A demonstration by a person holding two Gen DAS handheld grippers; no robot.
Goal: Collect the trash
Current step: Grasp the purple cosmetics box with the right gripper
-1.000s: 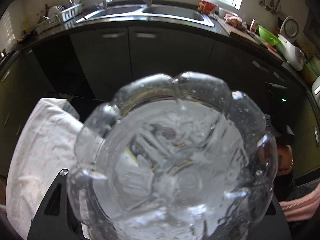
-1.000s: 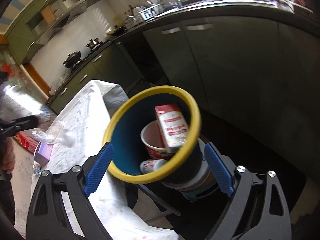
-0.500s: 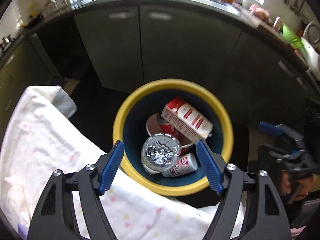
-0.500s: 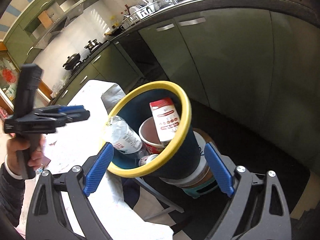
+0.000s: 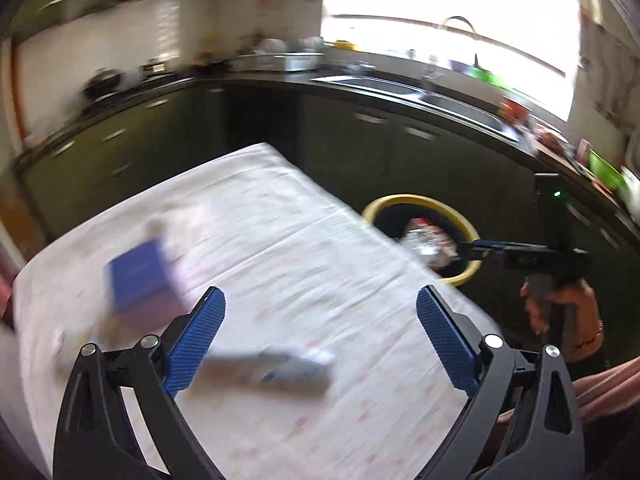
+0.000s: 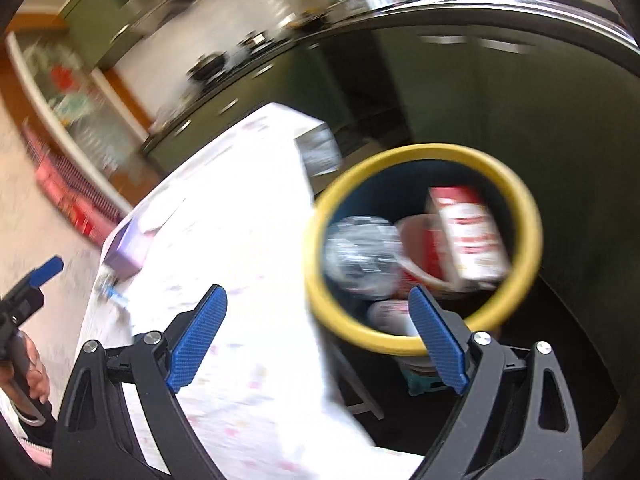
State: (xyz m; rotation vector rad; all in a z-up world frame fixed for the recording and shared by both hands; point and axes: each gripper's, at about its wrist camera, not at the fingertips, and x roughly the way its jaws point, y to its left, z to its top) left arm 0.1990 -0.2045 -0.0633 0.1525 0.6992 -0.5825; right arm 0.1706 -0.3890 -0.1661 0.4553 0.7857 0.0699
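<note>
My left gripper (image 5: 320, 340) is open and empty above the white-clothed table (image 5: 360, 300). A blue-and-lilac box (image 5: 140, 280) lies at the left and a flat blurred wrapper (image 5: 272, 368) lies just below the fingers. The yellow-rimmed bin (image 5: 468, 276) stands past the table's right edge; my right gripper shows beside it in this view (image 5: 472, 250). In the right wrist view my right gripper (image 6: 316, 336) is open and empty, near the bin (image 6: 532, 216), which holds a clear plastic bottle (image 6: 360, 256), a red-white carton (image 6: 468, 236) and a paper cup (image 6: 416, 256).
Dark green kitchen cabinets (image 5: 360, 148) with a counter and sink (image 5: 400, 84) run behind the table and bin. A lilac box (image 6: 128, 248) lies near the table's far edge in the right wrist view. A stool (image 6: 420, 376) stands under the bin.
My left gripper let the clear bottle go into the bin, then swung left over the table. My right gripper swung slightly towards the table. Both views are motion-blurred.
</note>
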